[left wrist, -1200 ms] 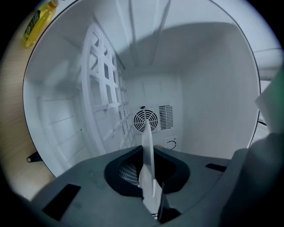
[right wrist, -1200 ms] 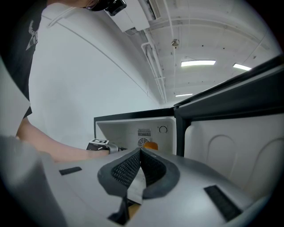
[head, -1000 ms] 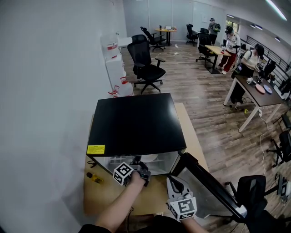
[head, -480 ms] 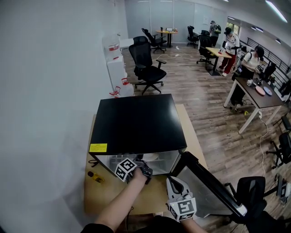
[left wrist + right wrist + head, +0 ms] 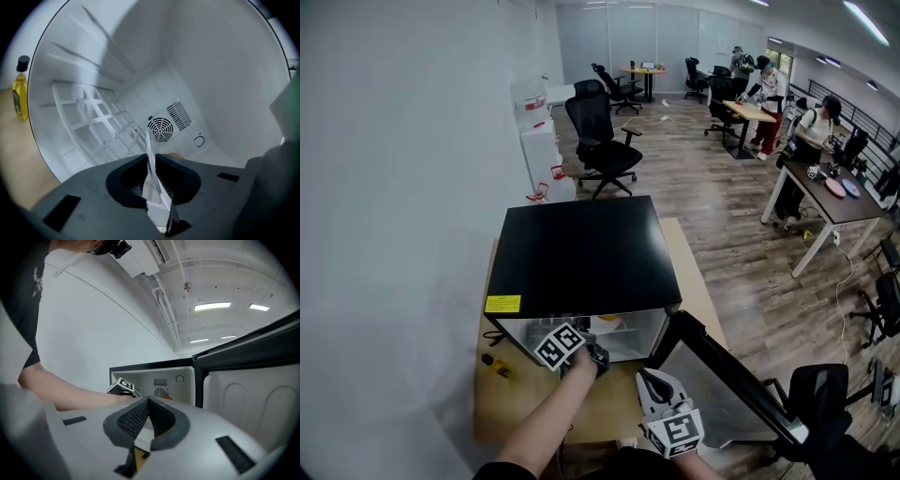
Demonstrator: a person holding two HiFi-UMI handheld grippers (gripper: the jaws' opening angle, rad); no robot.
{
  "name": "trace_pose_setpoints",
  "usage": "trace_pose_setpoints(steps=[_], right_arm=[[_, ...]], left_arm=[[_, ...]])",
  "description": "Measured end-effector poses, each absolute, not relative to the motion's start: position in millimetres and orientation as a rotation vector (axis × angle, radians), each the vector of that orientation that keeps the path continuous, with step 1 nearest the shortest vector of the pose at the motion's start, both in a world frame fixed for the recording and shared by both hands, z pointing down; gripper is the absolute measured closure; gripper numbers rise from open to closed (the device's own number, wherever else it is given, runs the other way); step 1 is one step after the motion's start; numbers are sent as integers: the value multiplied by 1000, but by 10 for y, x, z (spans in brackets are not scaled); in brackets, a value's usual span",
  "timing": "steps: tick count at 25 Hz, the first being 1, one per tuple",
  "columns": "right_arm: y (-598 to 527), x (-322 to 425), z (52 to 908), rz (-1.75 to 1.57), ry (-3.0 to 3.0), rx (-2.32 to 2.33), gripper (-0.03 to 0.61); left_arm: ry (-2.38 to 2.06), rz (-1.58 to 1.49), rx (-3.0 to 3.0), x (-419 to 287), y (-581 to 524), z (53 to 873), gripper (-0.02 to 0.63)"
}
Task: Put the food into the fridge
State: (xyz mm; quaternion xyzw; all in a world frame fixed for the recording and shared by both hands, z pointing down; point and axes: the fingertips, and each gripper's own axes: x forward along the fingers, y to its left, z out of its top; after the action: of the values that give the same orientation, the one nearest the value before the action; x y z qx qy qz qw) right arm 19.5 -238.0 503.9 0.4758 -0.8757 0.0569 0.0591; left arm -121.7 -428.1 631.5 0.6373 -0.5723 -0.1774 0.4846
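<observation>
The left gripper (image 5: 151, 158) pinches the rim of a thin white plate (image 5: 149, 140) just inside the fridge's (image 5: 581, 253) front edge. It is probably light, stiff and tippy, and the orange food (image 5: 607, 320) could slide. The right gripper (image 5: 147, 401) is closed and empty.

Our left forearm (image 5: 546, 424) stretched forward | left gripper (image 5: 594, 355) jaws pinched on a thin white edge (image 5: 150, 152) | right gripper (image 5: 655, 386) near body, jaws together, empty.
</observation>
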Motion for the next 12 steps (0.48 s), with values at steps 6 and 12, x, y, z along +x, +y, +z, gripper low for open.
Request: trace_pose_setpoints(steps=[6, 12], right_arm=[[-2369, 215, 5047, 177, -2654, 1441, 520], [-2365, 226, 5051, 171, -2661, 1436, 520]], left_arm=[[-1432, -285, 1645, -1212, -4259, 6324, 569], [-1479, -170, 1719, -1197, -4233, 6340, 520]])
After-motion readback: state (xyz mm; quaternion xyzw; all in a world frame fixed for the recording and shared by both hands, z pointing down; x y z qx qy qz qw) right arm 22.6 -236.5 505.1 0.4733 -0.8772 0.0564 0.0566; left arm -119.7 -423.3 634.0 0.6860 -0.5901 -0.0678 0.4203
